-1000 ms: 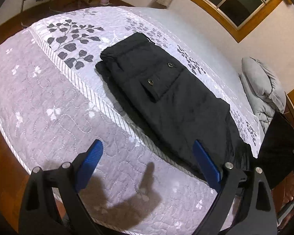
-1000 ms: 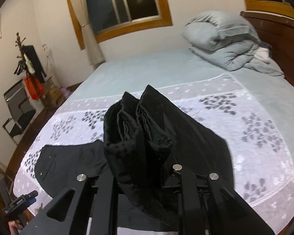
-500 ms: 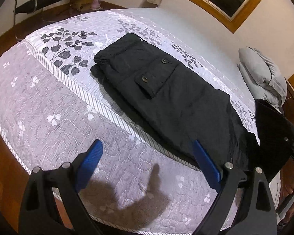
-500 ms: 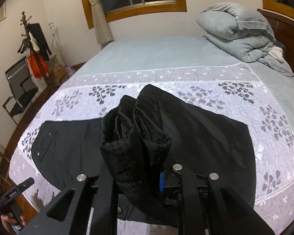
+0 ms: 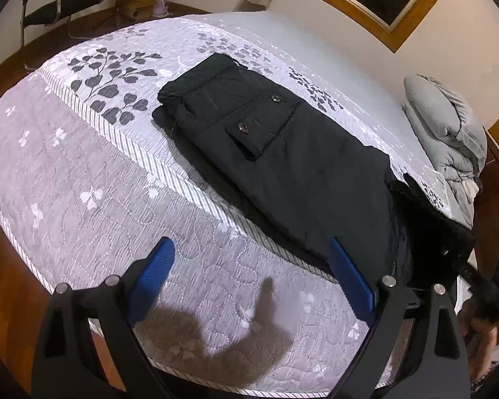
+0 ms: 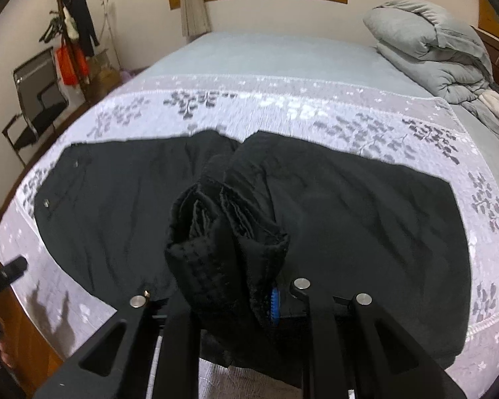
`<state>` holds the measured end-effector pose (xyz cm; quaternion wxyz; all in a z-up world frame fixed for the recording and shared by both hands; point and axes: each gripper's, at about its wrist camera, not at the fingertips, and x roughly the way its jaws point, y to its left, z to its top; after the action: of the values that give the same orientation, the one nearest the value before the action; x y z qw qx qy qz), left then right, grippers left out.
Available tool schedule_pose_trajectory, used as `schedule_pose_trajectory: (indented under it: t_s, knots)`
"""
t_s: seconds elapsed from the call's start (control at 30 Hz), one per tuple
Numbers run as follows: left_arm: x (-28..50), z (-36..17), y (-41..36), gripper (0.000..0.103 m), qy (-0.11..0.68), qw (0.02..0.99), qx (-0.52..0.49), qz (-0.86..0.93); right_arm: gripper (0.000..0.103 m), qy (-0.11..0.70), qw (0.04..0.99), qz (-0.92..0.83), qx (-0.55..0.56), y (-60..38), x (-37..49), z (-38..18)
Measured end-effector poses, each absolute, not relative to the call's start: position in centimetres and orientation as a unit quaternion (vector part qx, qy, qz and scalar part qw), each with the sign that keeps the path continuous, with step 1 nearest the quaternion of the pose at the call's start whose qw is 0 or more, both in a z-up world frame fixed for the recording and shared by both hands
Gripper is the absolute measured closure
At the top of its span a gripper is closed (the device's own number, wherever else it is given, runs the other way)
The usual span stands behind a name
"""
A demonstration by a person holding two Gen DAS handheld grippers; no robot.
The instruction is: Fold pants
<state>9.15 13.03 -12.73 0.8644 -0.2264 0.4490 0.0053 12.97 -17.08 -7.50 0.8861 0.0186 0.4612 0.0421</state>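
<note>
Hiding its fingertips, bunched pants (image 6: 226,232) sit pinched in the right hand-held gripper (image 6: 236,296); left hand-held gripper (image 5: 252,276) spread.

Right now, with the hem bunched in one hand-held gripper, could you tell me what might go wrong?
The right hand-held gripper pinches a thick wad of the pants, so layers may slip out. The left hand-held gripper is open above the bedspread, pinning nothing, so the waist could drag.
</note>
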Motion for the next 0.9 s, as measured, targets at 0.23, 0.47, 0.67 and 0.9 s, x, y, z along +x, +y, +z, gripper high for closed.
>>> schedule_pose_trajectory:
  t_s: [0.23, 0.47, 0.67, 0.9]
  knots:
    - [9.2, -13.2, 12.5, 0.011, 0.458, 0.861, -0.222, 0.002, 0.050, 0.467, 0.881, 0.072, 0.012, -15.9, 12.4, -9.1]
    - [9.4, -13.2, 12.3, 0.011, 0.458, 0.860, -0.223, -0.001, 0.037, 0.472, 0.849, 0.204, 0.124, -17.6, 10.2, -6.5]
    - [9.3, -13.4, 11.9, 0.011, 0.461, 0.858, -0.227, -0.008, 0.037, 0.449, 0.838, 0.216, 0.222, -23.1, 8.4, -3.3]
    - [9.2, -13.4, 11.1, 0.010, 0.465, 0.856, -0.226, -0.015, 0.037, 0.472, 0.836, 0.199, 0.197, -22.7, 10.0, -4.2]
